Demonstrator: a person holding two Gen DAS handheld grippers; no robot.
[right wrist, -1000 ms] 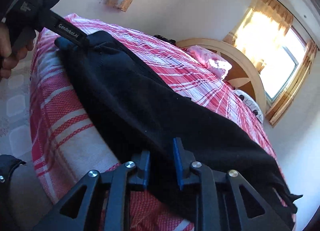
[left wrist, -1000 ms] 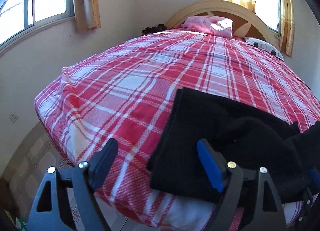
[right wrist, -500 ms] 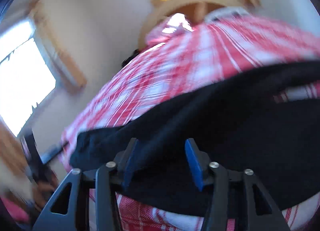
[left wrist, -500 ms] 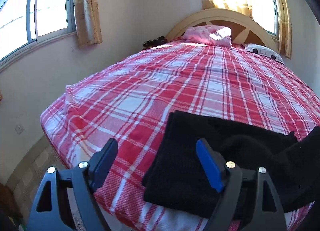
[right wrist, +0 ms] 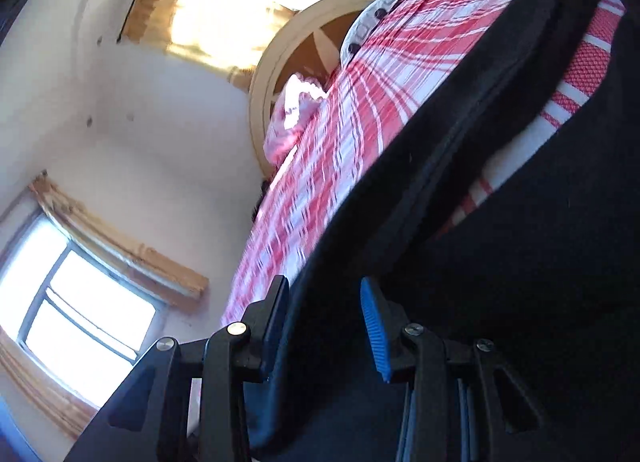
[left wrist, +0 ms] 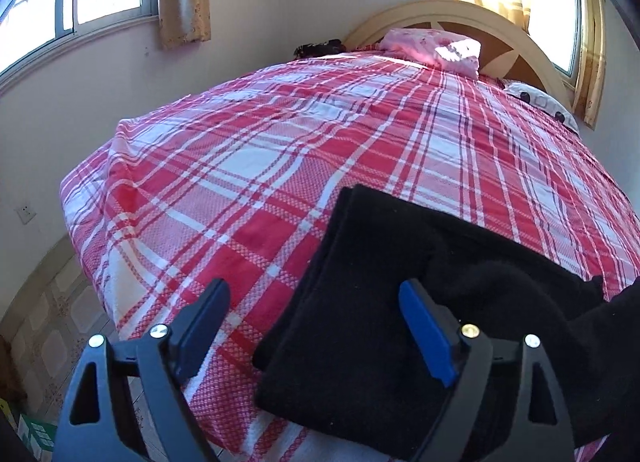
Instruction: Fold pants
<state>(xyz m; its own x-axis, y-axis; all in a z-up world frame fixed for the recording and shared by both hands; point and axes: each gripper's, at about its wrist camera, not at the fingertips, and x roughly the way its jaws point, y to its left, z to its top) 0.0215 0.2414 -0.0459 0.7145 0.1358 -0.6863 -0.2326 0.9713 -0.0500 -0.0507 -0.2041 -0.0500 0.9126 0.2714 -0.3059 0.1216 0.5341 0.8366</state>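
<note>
The black pants (left wrist: 384, 294) lie folded in layers at the near edge of the bed, on the red and white plaid bedspread (left wrist: 256, 166). My left gripper (left wrist: 316, 326) is open and empty, hovering just above the pants' left edge and the bed's front edge. In the right wrist view the pants (right wrist: 500, 190) fill the right side, seen steeply tilted. My right gripper (right wrist: 324, 316) is open, its jaws either side of the pants' edge, with black cloth between them, not clamped.
A pink pillow (left wrist: 432, 48) and a spotted pillow (left wrist: 540, 102) lie at the wooden headboard (left wrist: 460, 14). A dark item (left wrist: 320, 48) sits at the bed's far left corner. Curtained windows (left wrist: 80, 2) flank the bed. Tiled floor (left wrist: 52, 302) lies left of the bed.
My right gripper opened from nearly shut and let go of the pants, then swung and rolled sharply. The left gripper stayed open and shifted only slightly.
</note>
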